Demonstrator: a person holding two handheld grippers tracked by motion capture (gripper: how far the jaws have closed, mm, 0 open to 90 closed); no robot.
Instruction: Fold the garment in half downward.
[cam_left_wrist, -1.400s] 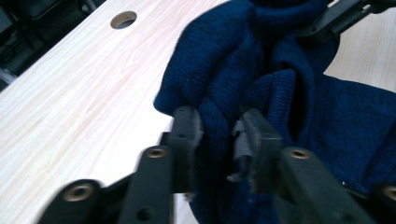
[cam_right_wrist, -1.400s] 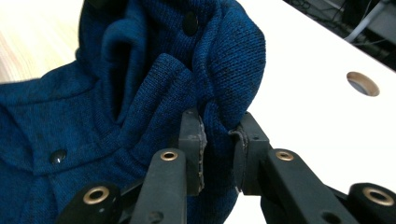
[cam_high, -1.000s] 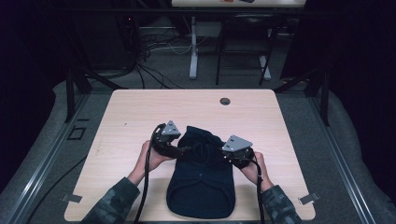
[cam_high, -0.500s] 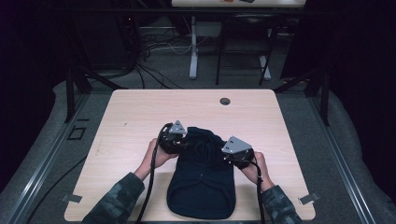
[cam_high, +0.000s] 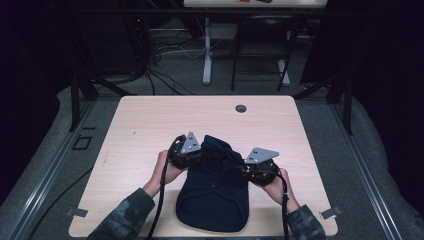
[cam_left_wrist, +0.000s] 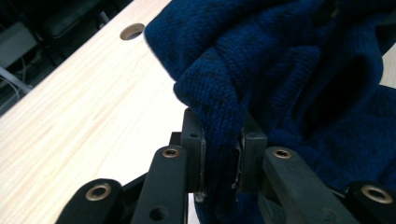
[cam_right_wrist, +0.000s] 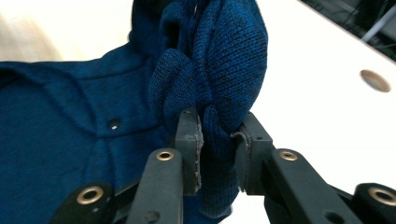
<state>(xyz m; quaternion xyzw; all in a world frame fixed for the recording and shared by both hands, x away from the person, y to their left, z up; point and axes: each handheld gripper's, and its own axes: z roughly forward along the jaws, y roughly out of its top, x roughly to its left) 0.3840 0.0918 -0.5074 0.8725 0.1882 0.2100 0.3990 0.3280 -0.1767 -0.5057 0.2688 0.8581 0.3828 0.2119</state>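
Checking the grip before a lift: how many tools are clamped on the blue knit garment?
2. The left tool pinches a fold at the blue knit garment upper left; the right tool pinches its upper right.

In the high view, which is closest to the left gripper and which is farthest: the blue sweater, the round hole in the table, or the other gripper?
Starting from the left gripper:
1. Blue sweater - pinched in its jaws, at the table's near middle.
2. Right gripper - across the sweater, on the right, also clamped on it.
3. Round hole - up by the table's far edge, right of centre.
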